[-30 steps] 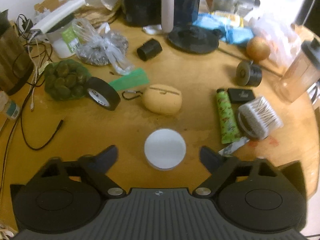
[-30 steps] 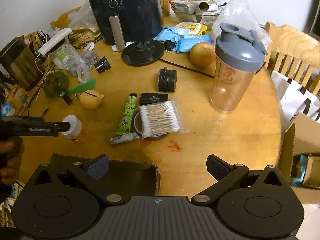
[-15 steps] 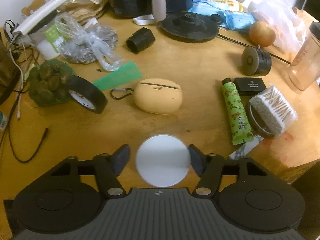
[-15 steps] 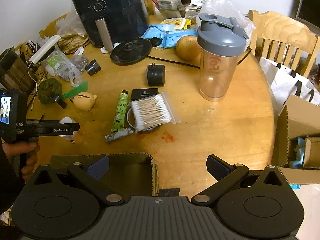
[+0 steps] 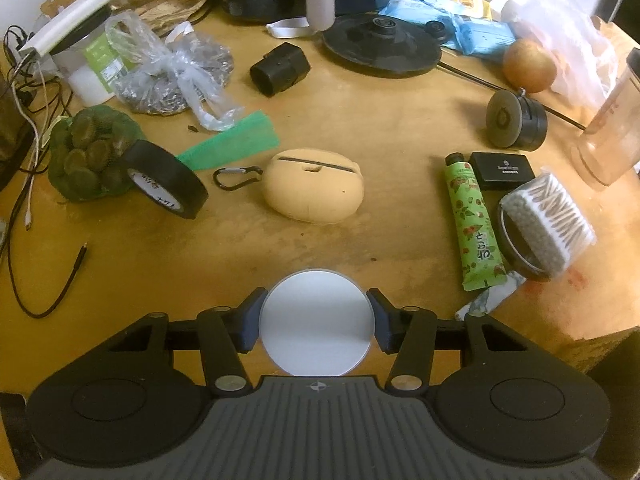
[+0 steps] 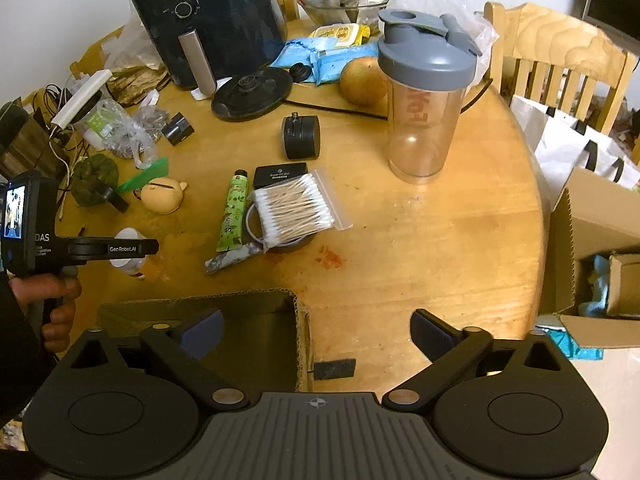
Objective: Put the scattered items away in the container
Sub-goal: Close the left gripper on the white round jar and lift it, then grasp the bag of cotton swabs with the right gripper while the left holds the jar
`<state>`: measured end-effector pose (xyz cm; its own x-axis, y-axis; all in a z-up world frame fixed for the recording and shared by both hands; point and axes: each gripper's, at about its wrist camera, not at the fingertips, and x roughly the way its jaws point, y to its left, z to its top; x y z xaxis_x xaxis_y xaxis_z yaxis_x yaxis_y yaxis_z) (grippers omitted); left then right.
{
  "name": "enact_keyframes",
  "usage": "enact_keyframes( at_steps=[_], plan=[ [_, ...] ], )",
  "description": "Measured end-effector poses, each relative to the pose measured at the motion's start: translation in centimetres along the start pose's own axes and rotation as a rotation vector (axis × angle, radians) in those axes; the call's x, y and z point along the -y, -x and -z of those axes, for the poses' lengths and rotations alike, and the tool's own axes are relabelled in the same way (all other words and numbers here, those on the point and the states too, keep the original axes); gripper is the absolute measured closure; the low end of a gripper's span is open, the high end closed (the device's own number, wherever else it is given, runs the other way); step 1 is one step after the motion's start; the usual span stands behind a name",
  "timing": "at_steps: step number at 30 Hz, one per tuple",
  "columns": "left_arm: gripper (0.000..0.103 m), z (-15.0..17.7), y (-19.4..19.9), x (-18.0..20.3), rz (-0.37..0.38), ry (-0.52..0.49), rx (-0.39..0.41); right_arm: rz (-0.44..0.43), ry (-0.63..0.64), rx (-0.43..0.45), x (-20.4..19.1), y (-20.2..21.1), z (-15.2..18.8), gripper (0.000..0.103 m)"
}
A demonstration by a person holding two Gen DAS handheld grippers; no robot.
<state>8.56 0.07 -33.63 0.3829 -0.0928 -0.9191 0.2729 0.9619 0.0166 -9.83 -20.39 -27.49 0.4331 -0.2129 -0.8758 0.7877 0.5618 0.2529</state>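
Observation:
My left gripper (image 5: 316, 322) is shut on a white round-lidded jar (image 5: 316, 322), pads against both its sides; the jar also shows in the right wrist view (image 6: 128, 254) under the left gripper (image 6: 132, 249), just above the table. The open cardboard box (image 6: 298, 320) stands at the table's near edge. My right gripper (image 6: 316, 330) is open and empty above the box's right wall. Scattered on the table: a tan earbud case (image 5: 314, 188), a green tube (image 5: 472, 220), a cotton swab pack (image 5: 548, 224), a black tape roll (image 5: 164, 180), a small black case (image 5: 502, 168).
A clear shaker bottle (image 6: 426, 100), a black air fryer (image 6: 216, 12), a kettle base (image 5: 382, 46), an onion (image 5: 528, 66) and a black cylinder (image 5: 516, 120) stand further back. Cables and bags crowd the left edge. A wooden chair (image 6: 560, 68) and another box (image 6: 600, 256) are to the right.
My left gripper moved forward around the white jar and closed on it. The right gripper rose and pulled back slightly, still open.

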Motion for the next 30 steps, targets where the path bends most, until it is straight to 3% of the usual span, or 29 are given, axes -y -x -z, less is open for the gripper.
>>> enact_keyframes(
  at_steps=[11,18,30],
  plan=[
    [0.051,0.2,4.6,-1.5,0.011,0.042,0.064,0.007,0.016,0.013,0.8,-0.7,-1.2,0.007],
    [0.051,1.2,8.4,-2.2,0.009,0.108,0.085,-0.019,0.027,0.015,1.3,-1.2,-1.7,0.000],
    [0.051,2.8,13.8,-2.2,0.026,0.199,0.143,0.103,0.188,0.101,0.3,-2.7,-3.3,0.000]
  ],
)
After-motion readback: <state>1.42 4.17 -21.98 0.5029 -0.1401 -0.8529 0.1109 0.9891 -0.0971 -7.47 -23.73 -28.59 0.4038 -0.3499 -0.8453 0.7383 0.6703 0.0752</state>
